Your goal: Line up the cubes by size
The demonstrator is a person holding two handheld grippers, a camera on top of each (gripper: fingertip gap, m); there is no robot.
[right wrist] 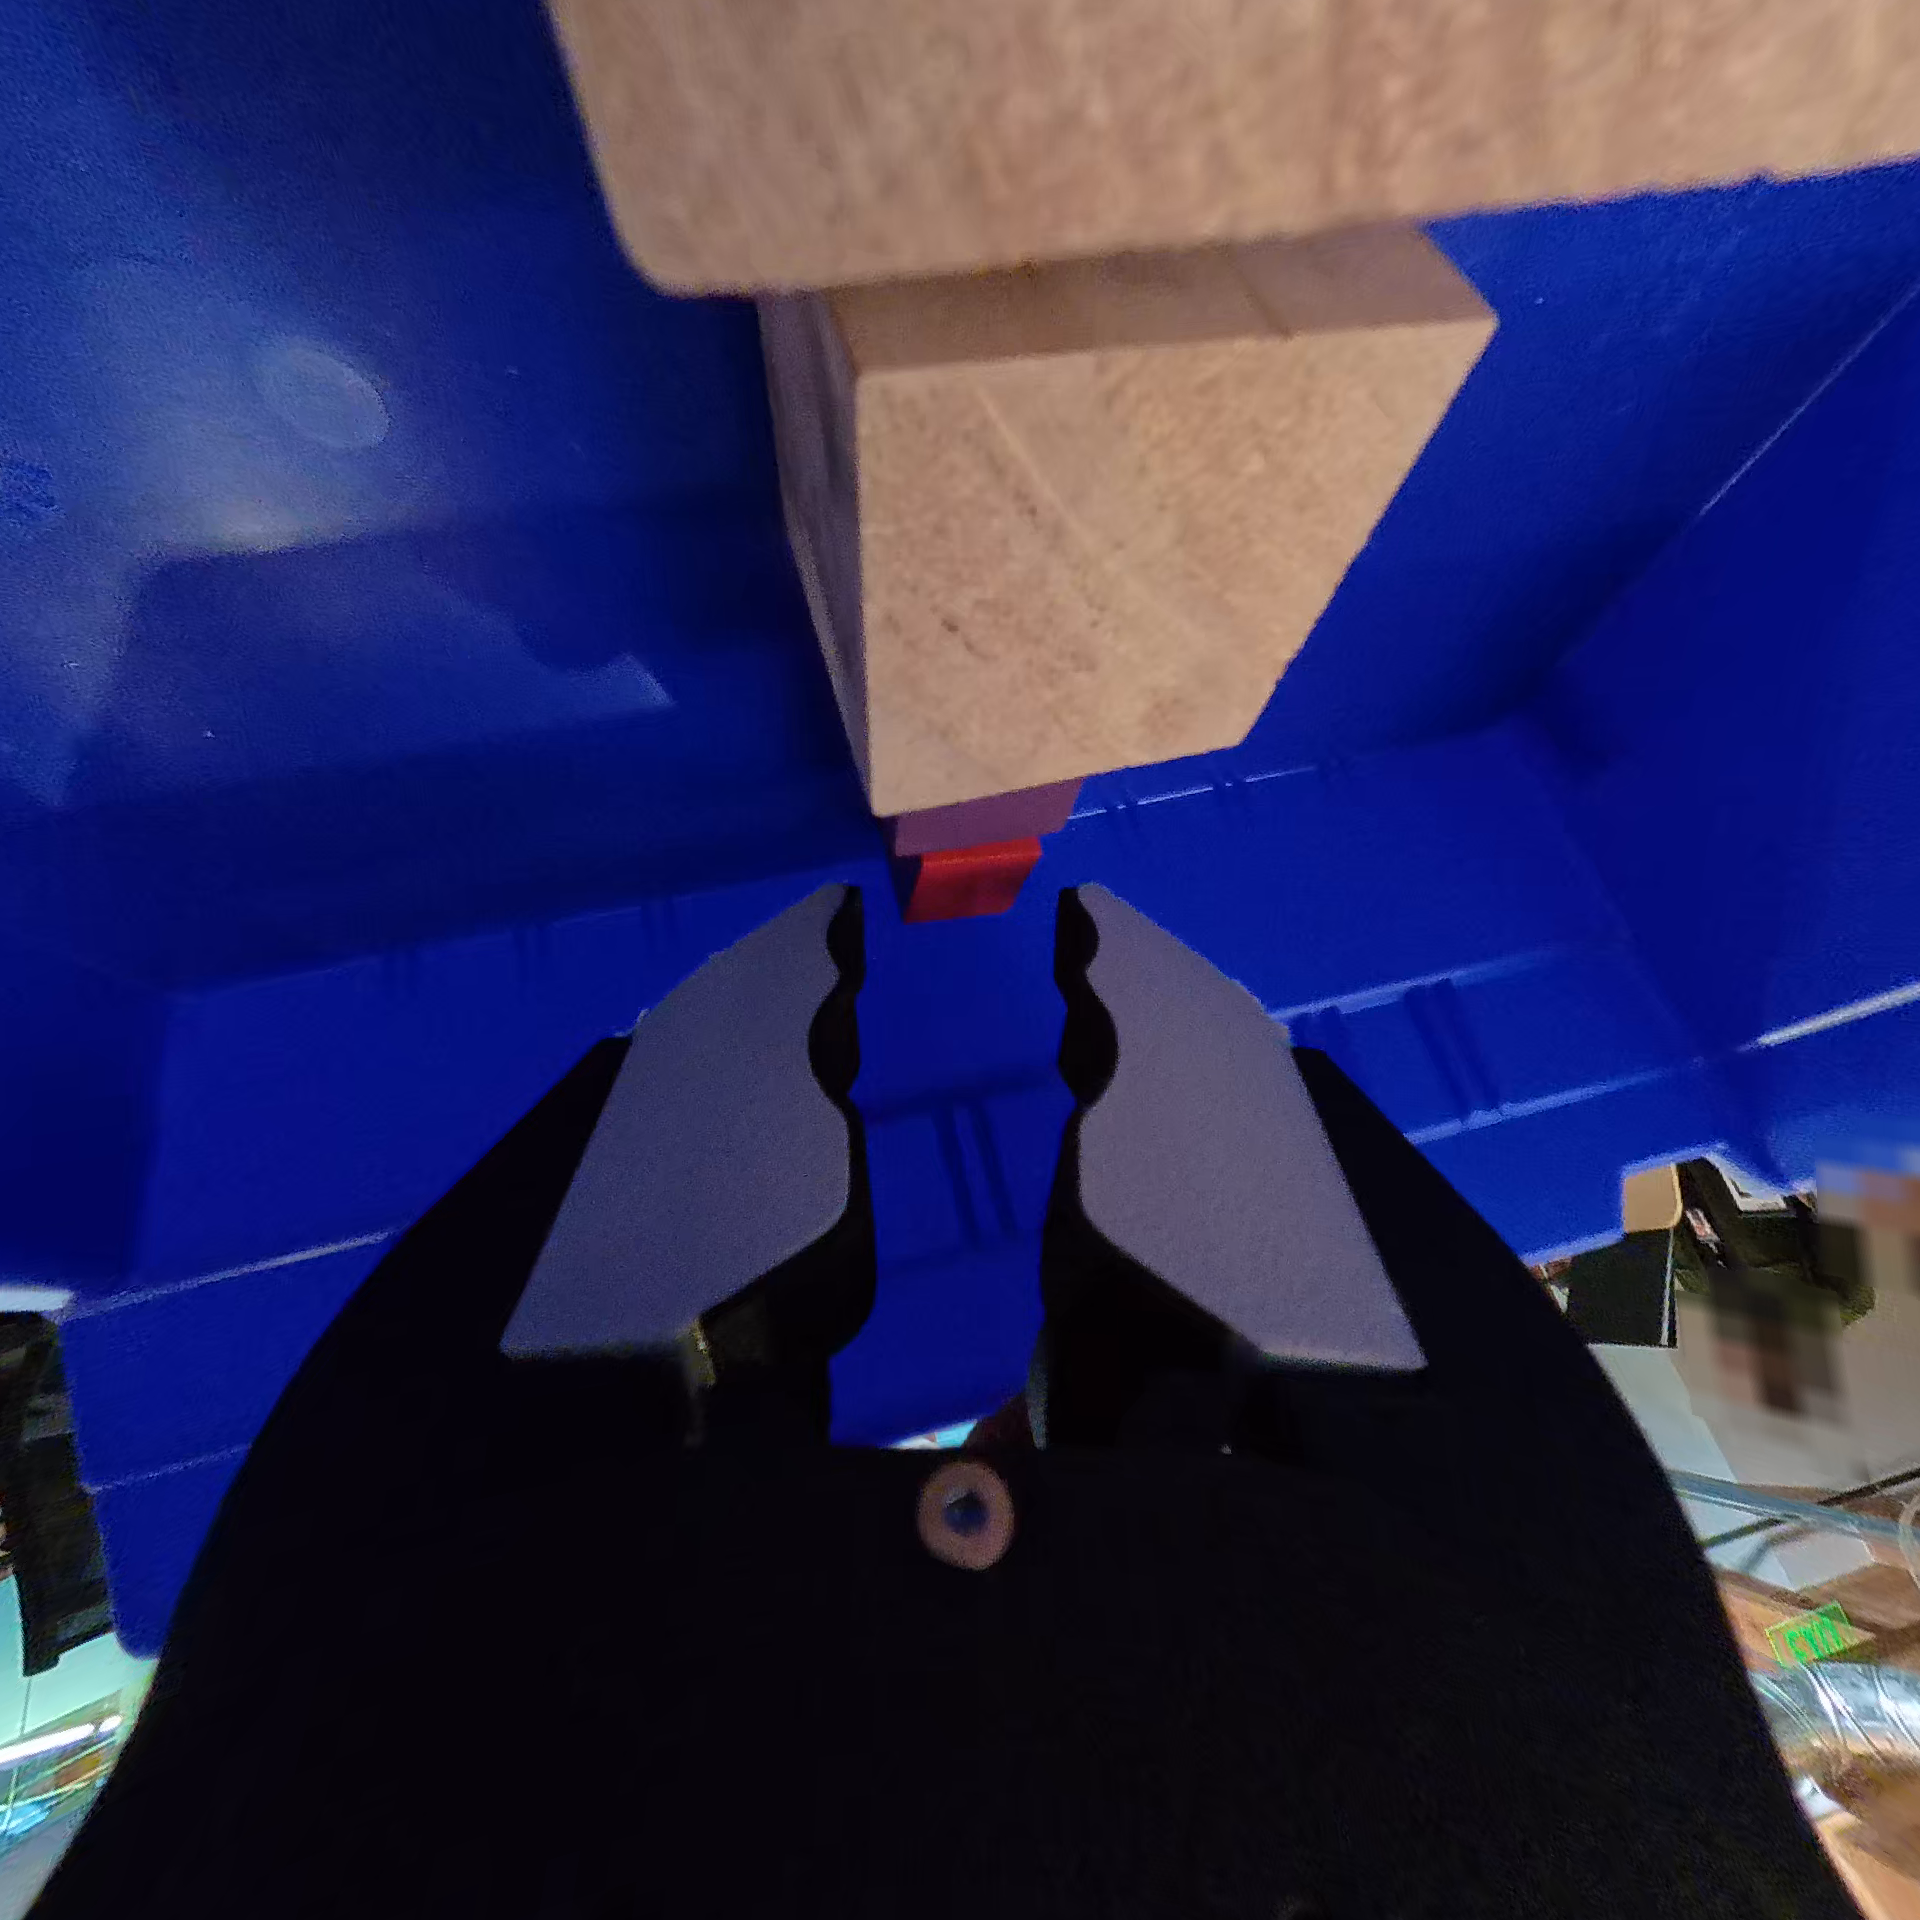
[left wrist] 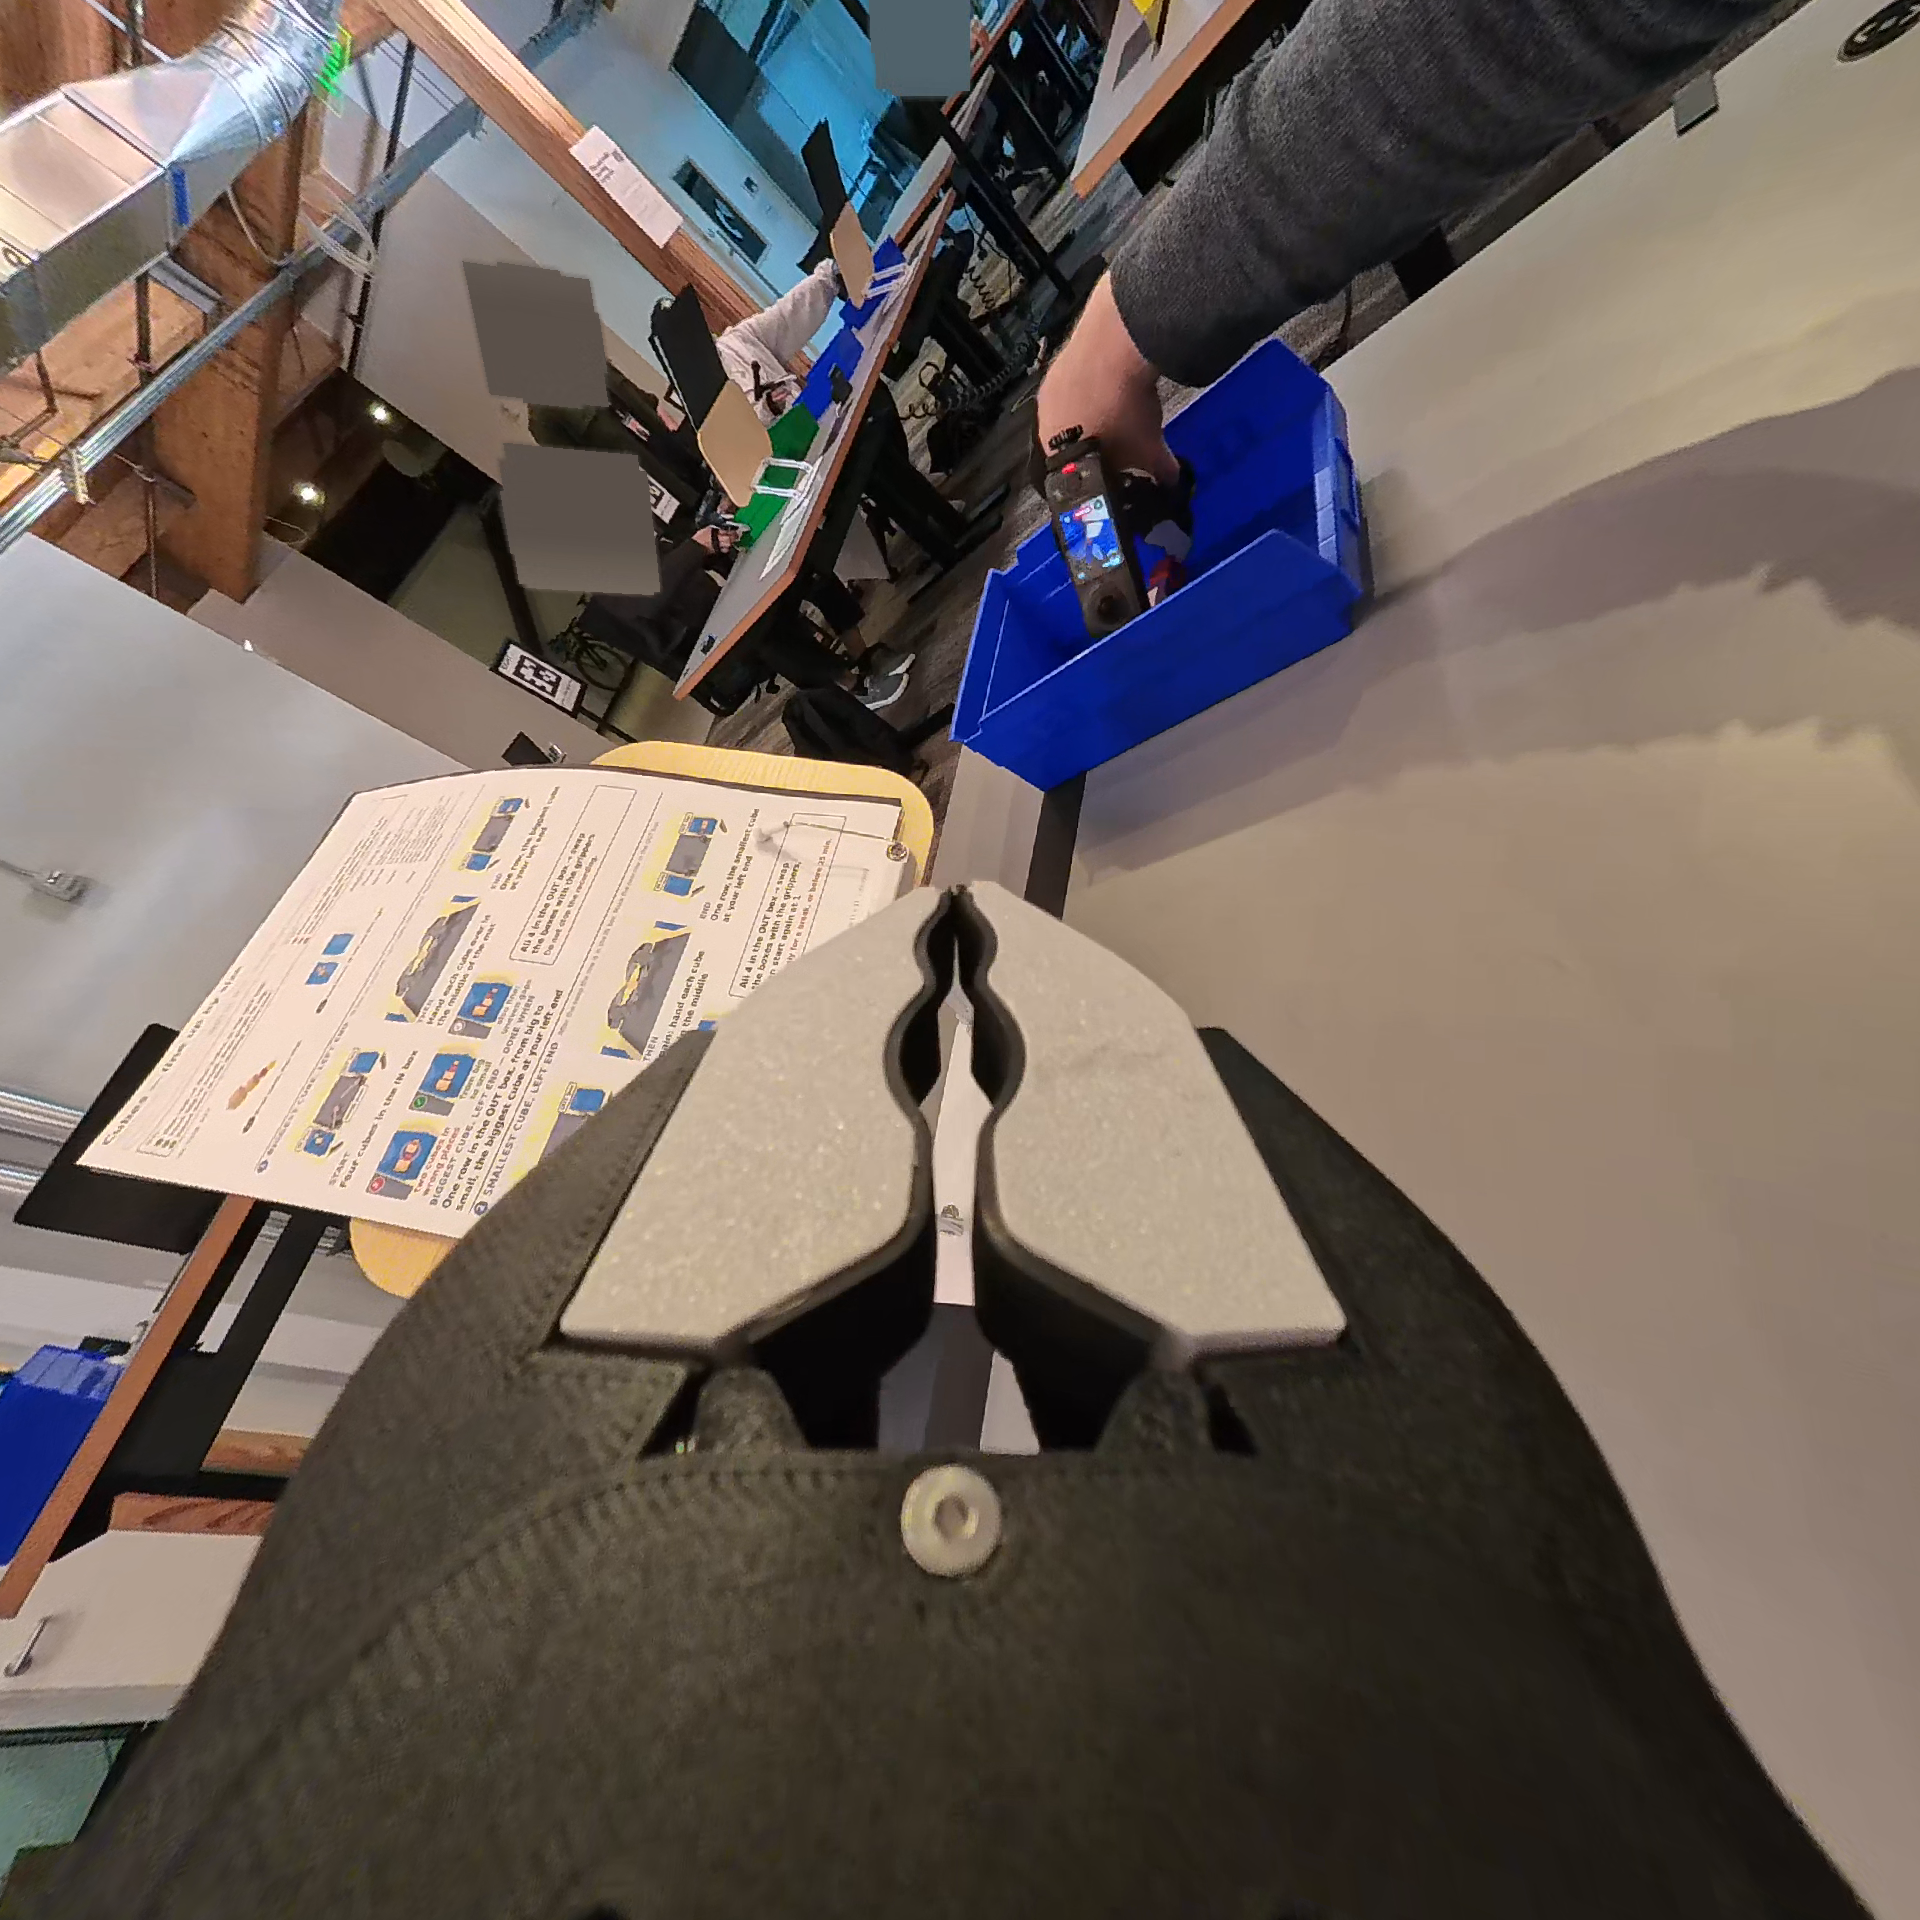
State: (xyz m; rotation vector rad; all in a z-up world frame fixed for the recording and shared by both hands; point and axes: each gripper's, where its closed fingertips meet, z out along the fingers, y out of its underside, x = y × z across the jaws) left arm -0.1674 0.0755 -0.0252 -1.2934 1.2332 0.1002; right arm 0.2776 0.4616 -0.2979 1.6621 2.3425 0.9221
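Observation:
In the right wrist view, my right gripper (right wrist: 961,904) is open inside a blue bin (right wrist: 416,831). A small red cube (right wrist: 966,881) lies just ahead of its fingertips, not touched. Behind it lies a slightly larger pale cube (right wrist: 982,826), then a mid-sized wooden cube (right wrist: 1101,540), then a large wooden cube (right wrist: 1195,114) at the top edge. In the left wrist view, my left gripper (left wrist: 961,902) is shut with nothing between its pads, held above the grey table (left wrist: 1507,1039). The right gripper (left wrist: 1096,540), held by a person's hand, reaches into the blue bin (left wrist: 1174,665) far ahead.
An instruction sheet (left wrist: 499,987) on a yellow board stands at the left past the table's edge. A second blue bin (left wrist: 1288,447) sits behind the first. The person's grey sleeve (left wrist: 1403,135) crosses the upper right. Desks and chairs fill the room beyond. About 65 cm separates my left fingertips from my right.

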